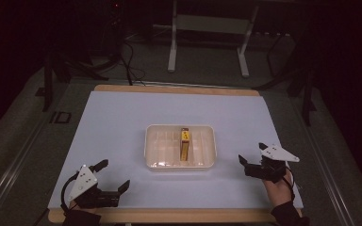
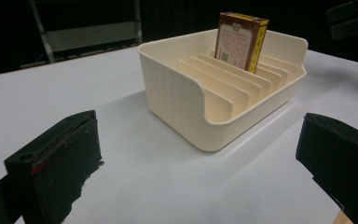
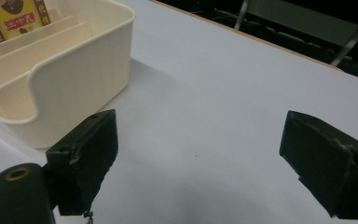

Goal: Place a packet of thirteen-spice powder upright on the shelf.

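Work surface: a rectangular table with a white top (image 1: 122, 127) and a light wooden edge.

A cream plastic rectangular tray with upright divider ribs (image 1: 153, 150) sits directly on the white top near its centre, well apart from every edge. In the left gripper view the tray (image 2: 177, 93) rests flat, one corner toward the camera. In the right gripper view its rounded corner (image 3: 74, 88) meets the white top (image 3: 223, 93).
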Motion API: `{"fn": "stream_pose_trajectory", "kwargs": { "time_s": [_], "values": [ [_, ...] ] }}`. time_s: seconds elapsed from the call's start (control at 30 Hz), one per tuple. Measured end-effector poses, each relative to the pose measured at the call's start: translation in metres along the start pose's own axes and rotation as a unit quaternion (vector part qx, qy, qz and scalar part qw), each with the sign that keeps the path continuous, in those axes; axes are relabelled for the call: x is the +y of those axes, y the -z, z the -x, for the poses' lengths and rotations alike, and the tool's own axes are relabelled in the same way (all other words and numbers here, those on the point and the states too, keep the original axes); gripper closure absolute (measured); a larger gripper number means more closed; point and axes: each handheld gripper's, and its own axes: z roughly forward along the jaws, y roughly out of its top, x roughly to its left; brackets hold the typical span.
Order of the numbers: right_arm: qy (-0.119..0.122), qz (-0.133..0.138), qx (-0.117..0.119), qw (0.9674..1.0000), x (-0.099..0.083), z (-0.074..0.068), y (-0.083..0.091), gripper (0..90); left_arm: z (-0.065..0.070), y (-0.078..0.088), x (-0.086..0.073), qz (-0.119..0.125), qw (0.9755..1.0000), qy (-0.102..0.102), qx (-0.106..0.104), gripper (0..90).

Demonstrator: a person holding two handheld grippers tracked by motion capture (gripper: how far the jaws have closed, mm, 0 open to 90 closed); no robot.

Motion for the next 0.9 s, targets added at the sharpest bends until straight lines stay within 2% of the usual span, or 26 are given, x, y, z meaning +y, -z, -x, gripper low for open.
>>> {"fn": "stream_pose_trajectory", "kwargs": {
  "time_s": [0.3, 0.57, 0.73, 0.9],
  "values": [
    [-0.013, 0.0, -0.004, 0.9999, -0.0002, 0.0045, 0.0012, 11.6, 0.002, 0.0003, 0.0004, -0.002, 1.0, -0.005, -0.003, 0.1],
    [-0.019, -0.004, 0.007, 0.9998, -0.0012, 0.0053, -0.001, 11.8, 0.0023, -0.0002, 0.0004, -0.003, 1.0, -0.006, -0.004, 0.1],
    [-0.022, -0.007, 0.003, 0.9997, -0.0021, 0.0058, -0.0021, 13.5, 0.002, 0.0006, 0.0005, -0.001, 1.0, -0.004, -0.003, 0.1],
    [-0.024, -0.018, 0.012, 0.9995, -0.0034, 0.0058, -0.0048, 13.5, 0.002, 0.0005, 0.0006, -0.001, 1.0, -0.005, -0.002, 0.1]
  ]
}}
